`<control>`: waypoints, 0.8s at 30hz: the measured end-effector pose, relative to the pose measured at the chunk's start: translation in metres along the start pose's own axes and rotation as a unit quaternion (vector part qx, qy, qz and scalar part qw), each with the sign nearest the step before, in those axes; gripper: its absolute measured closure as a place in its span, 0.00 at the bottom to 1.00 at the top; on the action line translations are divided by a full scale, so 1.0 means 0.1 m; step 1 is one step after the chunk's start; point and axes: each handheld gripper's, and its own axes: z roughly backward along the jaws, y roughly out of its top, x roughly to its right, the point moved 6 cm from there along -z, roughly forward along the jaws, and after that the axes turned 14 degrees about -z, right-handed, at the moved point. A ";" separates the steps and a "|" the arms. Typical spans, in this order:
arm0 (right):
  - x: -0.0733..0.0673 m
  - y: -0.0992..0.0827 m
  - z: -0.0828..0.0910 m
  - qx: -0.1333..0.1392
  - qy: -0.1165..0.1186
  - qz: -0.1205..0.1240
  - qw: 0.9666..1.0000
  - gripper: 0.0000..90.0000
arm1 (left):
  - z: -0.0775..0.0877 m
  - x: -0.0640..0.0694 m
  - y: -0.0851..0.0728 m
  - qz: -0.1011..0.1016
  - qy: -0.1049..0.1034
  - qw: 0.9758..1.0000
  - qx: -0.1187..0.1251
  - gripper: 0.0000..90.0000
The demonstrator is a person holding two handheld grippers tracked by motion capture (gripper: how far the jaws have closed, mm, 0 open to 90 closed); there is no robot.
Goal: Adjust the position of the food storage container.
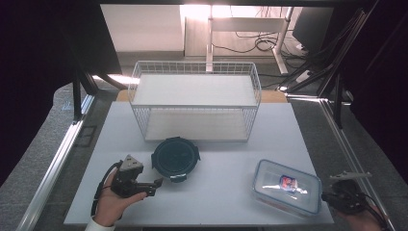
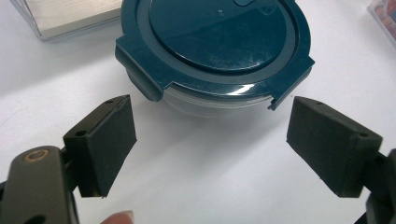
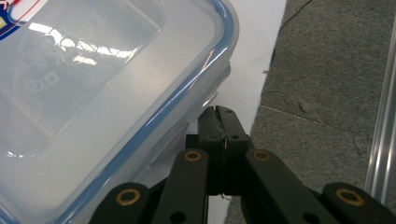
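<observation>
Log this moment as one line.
left hand-held gripper: open, facing round container | right hand-held gripper: shut, beside rectangular box

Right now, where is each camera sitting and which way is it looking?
High view: above the person's side, facing forward and down on the table, wire rack, round tub and clear box; both hands, left gripper and right gripper show.
Left gripper view: on the left gripper, facing the round tub between open jaws; a fingertip shows.
Right gripper view: on the right gripper, jaws shut, beside the clear box at the table edge.
Shared: the round tub, in the high and left gripper views.
</observation>
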 end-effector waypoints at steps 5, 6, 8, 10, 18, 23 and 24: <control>-0.07 0.06 -0.06 0.002 0.017 0.007 1.000 0.99 | -0.01 0.00 0.00 0.000 0.000 1.000 -0.001 0.17; -0.08 0.08 -0.07 0.003 0.017 0.008 1.000 0.99 | -0.01 0.00 -0.01 0.001 0.001 1.000 -0.002 0.17; -0.09 0.10 -0.08 0.003 0.017 0.010 1.000 0.99 | -0.01 -0.01 -0.01 0.001 0.001 1.000 -0.002 0.17; -0.12 0.17 -0.13 0.004 0.018 0.014 1.000 0.99 | -0.01 -0.02 -0.01 0.001 0.002 1.000 -0.002 0.17; -0.25 0.33 -0.24 0.003 0.022 0.029 0.999 0.99 | -0.03 -0.02 -0.02 0.002 0.001 1.000 -0.004 0.17; -0.37 0.44 -0.31 0.007 0.023 0.046 0.999 0.99 | -0.01 -0.03 -0.02 0.005 0.003 1.000 -0.002 0.17; -0.40 0.46 -0.33 0.007 0.025 0.050 0.998 0.99 | -0.01 -0.04 -0.02 0.006 0.004 1.000 -0.001 0.17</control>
